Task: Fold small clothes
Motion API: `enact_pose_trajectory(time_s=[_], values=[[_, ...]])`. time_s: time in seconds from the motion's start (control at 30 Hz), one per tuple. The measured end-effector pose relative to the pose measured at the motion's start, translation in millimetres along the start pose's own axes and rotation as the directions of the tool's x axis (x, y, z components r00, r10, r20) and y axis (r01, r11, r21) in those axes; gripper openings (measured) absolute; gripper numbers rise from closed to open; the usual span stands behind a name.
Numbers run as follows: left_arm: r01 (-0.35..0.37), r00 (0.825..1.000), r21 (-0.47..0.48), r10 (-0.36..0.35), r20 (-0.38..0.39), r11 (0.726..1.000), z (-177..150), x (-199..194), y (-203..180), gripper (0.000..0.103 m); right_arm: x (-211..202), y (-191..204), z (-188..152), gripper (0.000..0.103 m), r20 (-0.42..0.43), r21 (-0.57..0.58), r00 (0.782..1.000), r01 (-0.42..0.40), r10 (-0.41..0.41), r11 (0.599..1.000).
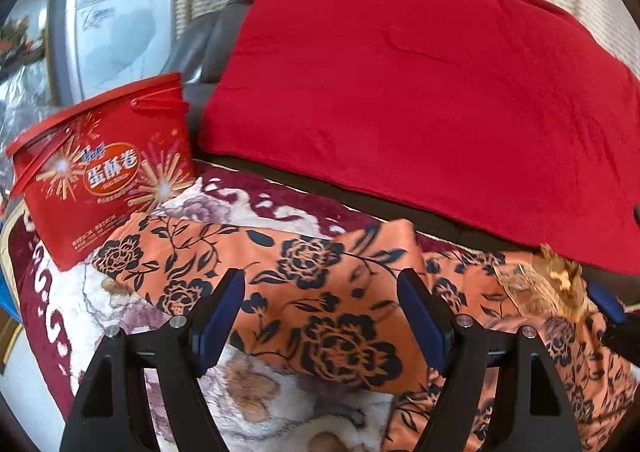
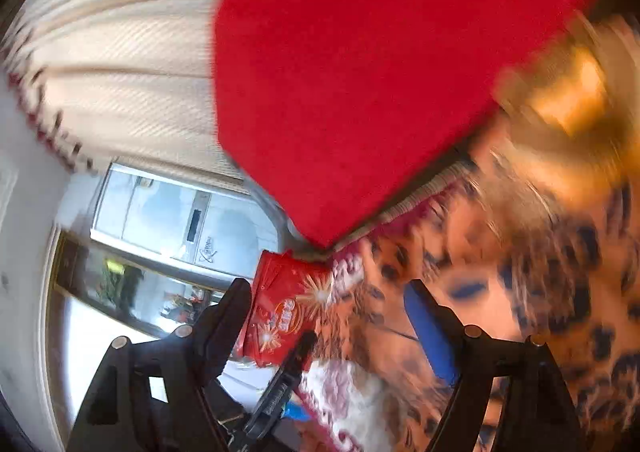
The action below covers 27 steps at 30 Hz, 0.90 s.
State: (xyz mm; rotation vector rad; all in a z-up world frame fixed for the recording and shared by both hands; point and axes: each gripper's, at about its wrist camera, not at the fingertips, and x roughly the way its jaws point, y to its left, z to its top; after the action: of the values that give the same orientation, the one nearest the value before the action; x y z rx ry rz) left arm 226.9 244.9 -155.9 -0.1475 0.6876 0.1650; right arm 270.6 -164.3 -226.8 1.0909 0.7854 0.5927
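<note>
Both my tongs, left gripper (image 1: 322, 316) and right gripper (image 2: 326, 328), gape empty; risk: folded floral garment (image 1: 280, 284) springs open, unpinned

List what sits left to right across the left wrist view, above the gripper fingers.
Red snack tub → folded orange floral garment → brown-gold cloth bundle at the right edge. The red blanket spans the back, so it is left out of the order.
</note>
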Motion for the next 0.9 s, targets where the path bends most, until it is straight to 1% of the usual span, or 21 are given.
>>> enact_pose_trajectory(time_s=[0.03,0.07,0.1,0.13,0.17,0.2,0.23,0.3,0.33,0.37,0.4,0.47,0.5,0.57,0.6,0.67,0.73,0.77,0.8,0.83,0.9], values=[[-0.005,1.0,-0.005,0.005,-0.004,1.0,1.4,1.5,2.2,0.079,-0.9,7.5,-0.9,0.081,0.008,-0.058,0.998,0.059,-0.058,0.997],[-0.021,1.0,-0.008,0.021,-0.012,1.0,2.9,4.0,5.6,0.079,-1.2,14.0,-2.7,0.081,0.018,-0.13,0.987,0.159,-0.157,0.979],[-0.05,0.998,-0.015,0.05,-0.025,0.999,4.7,7.4,10.5,0.079,-3.2,14.3,-6.2,0.081,0.023,-0.172,0.973,0.232,-0.232,0.957],[-0.071,0.997,-0.03,0.069,-0.036,0.997,5.9,10.4,16.8,0.079,-4.0,10.0,-11.6,0.078,0.015,-0.191,0.957,0.286,-0.289,0.939],[-0.085,0.995,-0.06,0.082,-0.048,0.995,7.5,12.9,26.7,0.079,-4.3,4.4,-15.6,0.074,-0.007,-0.19,0.95,0.305,-0.312,0.933],[-0.106,0.993,-0.104,0.099,-0.065,0.989,9.0,15.4,39.6,0.079,-1.6,-4.0,-22.2,0.059,-0.037,-0.184,0.941,0.323,-0.335,0.928],[-0.131,0.989,-0.151,0.12,-0.083,0.98,9.2,17.4,53.2,0.079,1.4,-10.0,-26.7,0.05,-0.061,-0.186,0.93,0.346,-0.362,0.92],[-0.17,0.983,-0.26,0.144,-0.117,0.95,7.9,18.6,85.5,0.079,14.1,-23.0,-37.9,0.042,-0.092,-0.219,0.89,0.42,-0.447,0.881],[-0.18,0.98,-0.304,0.145,-0.134,0.935,6.5,19.3,99.1,0.079,24.4,-27.3,-44.5,0.04,-0.108,-0.25,0.86,0.462,-0.499,0.851],[-0.196,0.976,-0.341,0.149,-0.159,0.919,4.7,21.1,112.9,0.079,36.6,-31.3,-52.1,0.038,-0.124,-0.295,0.819,0.509,-0.561,0.809],[-0.217,0.97,-0.373,0.157,-0.186,0.902,2.0,23.6,126.7,0.079,41.7,-31.6,-59.9,0.037,-0.11,-0.333,0.796,0.534,-0.595,0.777],[-0.248,0.96,-0.438,0.158,-0.231,0.864,-4.9,29.2,152.4,0.079,46.1,-17.0,-70.5,0.037,-0.06,-0.42,0.766,0.562,-0.64,0.712],[-0.252,0.958,-0.481,0.145,-0.249,0.84,-9.0,32.1,164.9,0.079,45.9,-9.8,-73.1,0.037,-0.052,-0.44,0.763,0.561,-0.644,0.701],[-0.232,0.959,-0.559,0.093,-0.266,0.796,-15.8,35.2,183.8,0.079,40.3,5.2,-78.6,0.037,-0.044,-0.467,0.791,0.524,-0.611,0.712],[-0.223,0.961,-0.591,0.072,-0.268,0.775,-19.3,34.5,190.9,0.079,32.5,7.3,-82.8,0.037,-0.037,-0.492,0.797,0.511,-0.603,0.705],[-0.214,0.961,-0.622,0.049,-0.272,0.753,-22.4,37.4,199.2,0.079,38.6,12.9,-94.7,0.039,-0.022,-0.557,0.771,0.519,-0.636,0.648],[-0.166,0.965,-0.648,-0.012,-0.261,0.743,-24.0,45.4,203.5,0.079,49.1,5.7,-103.8,0.039,-0.058,-0.598,0.731,0.52,-0.68,0.61],[-0.14,0.967,-0.659,-0.041,-0.252,0.739,-24.3,49.7,205.8,0.079,52.9,-0.9,-107.1,0.039,-0.086,-0.605,0.705,0.525,-0.704,0.599],[-0.112,0.967,-0.672,-0.076,-0.244,0.732,-24.9,55.0,208.9,0.079,51.3,-1.6,-109.4,0.039,-0.082,-0.608,0.703,0.526,-0.706,0.595],[-0.093,0.967,-0.684,-0.098,-0.235,0.723,-25.1,59.2,211.4,0.078,50.0,-0.3,-109.3,0.039,-0.076,-0.606,0.715,0.52,-0.695,0.602],[-0.037,0.97,-0.71,-0.145,-0.193,0.703,-25.3,65.3,216.5,0.072,39.1,4.4,-109.2,0.039,-0.079,-0.598,0.738,0.503,-0.67,0.624]])
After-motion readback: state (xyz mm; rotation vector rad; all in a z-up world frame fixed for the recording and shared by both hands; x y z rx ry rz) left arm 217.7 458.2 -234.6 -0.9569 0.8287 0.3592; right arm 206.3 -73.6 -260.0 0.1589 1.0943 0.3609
